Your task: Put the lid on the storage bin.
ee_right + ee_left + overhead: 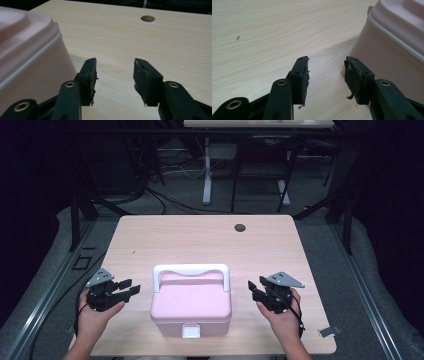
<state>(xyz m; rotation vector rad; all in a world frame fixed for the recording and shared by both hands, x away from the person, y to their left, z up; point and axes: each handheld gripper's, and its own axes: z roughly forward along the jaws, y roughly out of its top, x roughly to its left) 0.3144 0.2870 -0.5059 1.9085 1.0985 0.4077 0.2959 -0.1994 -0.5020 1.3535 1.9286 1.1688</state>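
Left gripper (131,287): black body, grey three-cornered plate on top, black cable trailing from its base. Fingers (301,80): flat black blocks on black link arms, brass-ringed pivot holes, small screw holes; pad lining frayed, loose threads at the lower edges.
Right gripper (254,290): same build, same grey plate; a black cable runs along the wrist. Fingers (144,80) alike, pad edges ragged.
Forearms bare, apparently sleeveless.

light: bright on table (200,240), surroundings dark | shadows: soft | focus: high view slightly soft
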